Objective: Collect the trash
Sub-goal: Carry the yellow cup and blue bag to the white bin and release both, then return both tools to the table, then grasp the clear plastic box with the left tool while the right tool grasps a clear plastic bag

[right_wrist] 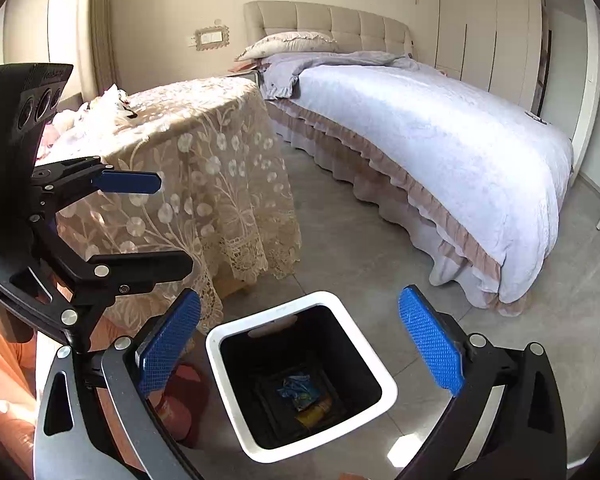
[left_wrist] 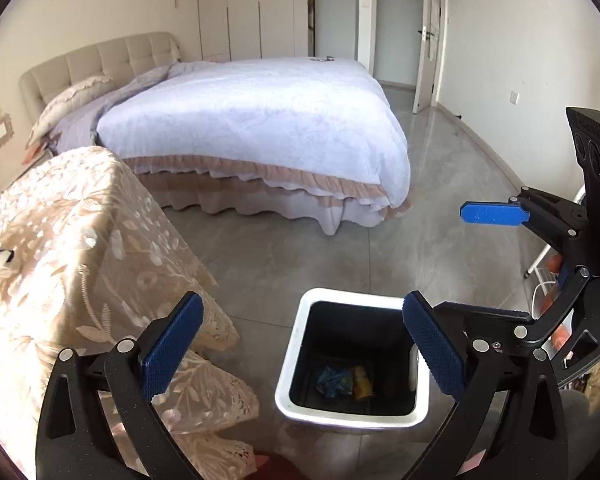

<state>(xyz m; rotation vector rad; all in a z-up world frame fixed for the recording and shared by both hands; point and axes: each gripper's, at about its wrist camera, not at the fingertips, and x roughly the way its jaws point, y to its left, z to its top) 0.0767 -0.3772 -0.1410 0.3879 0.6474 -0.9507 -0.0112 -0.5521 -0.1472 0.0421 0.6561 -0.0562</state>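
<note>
left gripper [left_wrist: 302, 344] jaws wide and empty, right gripper [right_wrist: 300, 344] the same, both above white-rimmed bin [left_wrist: 296, 340], blue wrapper [left_wrist: 332, 384] and yellow wrapper [left_wrist: 362, 384] at its bottom, lace-covered table [left_wrist: 80, 240] left, bed [left_wrist: 260, 132] far

Open bin [left_wrist: 288, 392] mouth unobstructed below, lace-draped table [left_wrist: 80, 240] close left, bare floor [left_wrist: 284, 256] toward bed [left_wrist: 260, 128]

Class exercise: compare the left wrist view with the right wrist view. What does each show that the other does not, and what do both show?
Only the left wrist view shows the open door and a white wire rack. Only the right wrist view shows the wall plate beside the headboard and pale clutter on the lace-covered table. Both show the bed, the bin with wrappers inside, and both tongs open and empty.
</note>
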